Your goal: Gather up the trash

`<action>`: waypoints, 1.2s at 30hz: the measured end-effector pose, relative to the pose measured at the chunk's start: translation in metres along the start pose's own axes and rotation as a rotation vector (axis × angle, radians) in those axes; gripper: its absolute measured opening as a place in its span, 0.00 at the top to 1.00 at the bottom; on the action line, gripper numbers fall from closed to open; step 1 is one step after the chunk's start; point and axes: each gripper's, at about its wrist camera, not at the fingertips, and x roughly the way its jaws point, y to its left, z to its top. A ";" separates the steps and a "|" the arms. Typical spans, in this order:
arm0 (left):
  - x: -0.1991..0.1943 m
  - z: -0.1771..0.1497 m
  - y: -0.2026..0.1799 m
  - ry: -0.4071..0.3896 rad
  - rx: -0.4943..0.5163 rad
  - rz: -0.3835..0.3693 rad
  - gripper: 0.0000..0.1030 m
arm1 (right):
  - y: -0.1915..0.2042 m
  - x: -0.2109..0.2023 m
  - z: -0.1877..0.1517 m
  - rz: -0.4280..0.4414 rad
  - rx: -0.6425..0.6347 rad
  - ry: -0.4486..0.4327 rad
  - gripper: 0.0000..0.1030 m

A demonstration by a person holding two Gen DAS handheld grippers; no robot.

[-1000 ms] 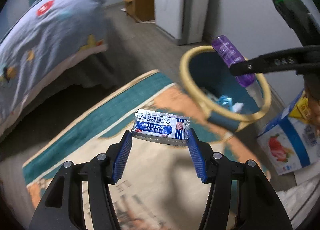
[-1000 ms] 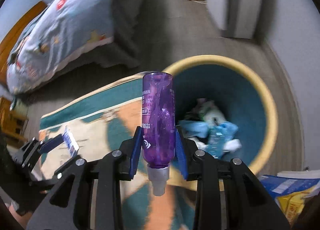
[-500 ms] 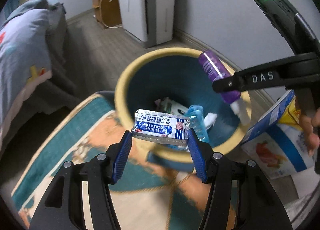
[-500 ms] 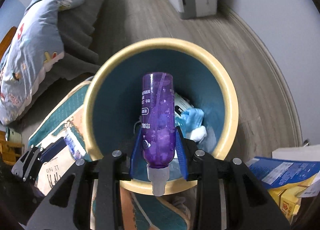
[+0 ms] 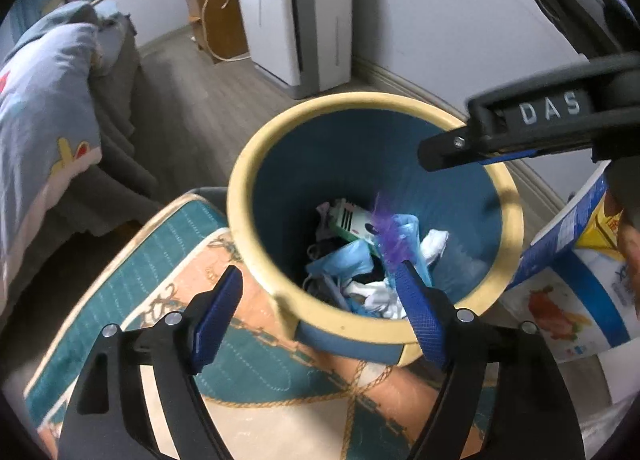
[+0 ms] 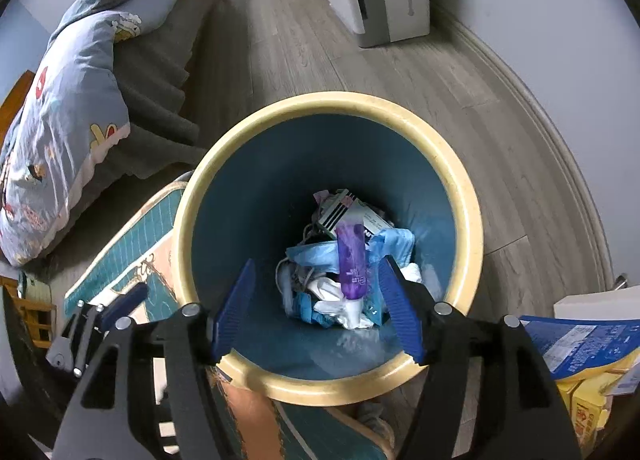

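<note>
A blue trash bin with a cream rim (image 5: 256,163) (image 6: 400,103) stands on the floor, holding crumpled blue and white trash. The purple bottle (image 6: 351,264) lies inside it, on top of the trash; in the left wrist view it is a purple blur (image 5: 388,238). My left gripper (image 5: 320,308) is open and empty over the bin's near rim. My right gripper (image 6: 316,300) is open and empty above the bin mouth; it also shows in the left wrist view (image 5: 520,131). The small blue-and-silver packet is out of sight.
A patterned teal and orange rug (image 5: 168,292) lies under the bin's left side. A bed with a blue quilt (image 6: 68,107) stands at left. A white appliance (image 5: 296,7) is against the far wall. Printed cartons (image 5: 572,292) lie to the right of the bin.
Both grippers have opened. The purple bottle dropped from my right gripper into the bin. The packet left my left gripper. Both grippers moved closer over the bin.
</note>
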 end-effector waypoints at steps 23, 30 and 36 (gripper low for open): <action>-0.141 -0.007 0.015 -0.048 -0.129 0.054 0.05 | 0.000 -0.132 -0.077 -0.102 0.031 -0.199 0.06; -0.132 -0.003 0.014 -0.039 -0.117 0.067 0.05 | 0.008 -0.128 -0.071 -0.132 -0.006 -0.226 0.06; -0.131 -0.001 0.021 -0.032 -0.147 0.046 0.05 | 0.007 -0.125 -0.068 -0.130 0.009 -0.221 0.06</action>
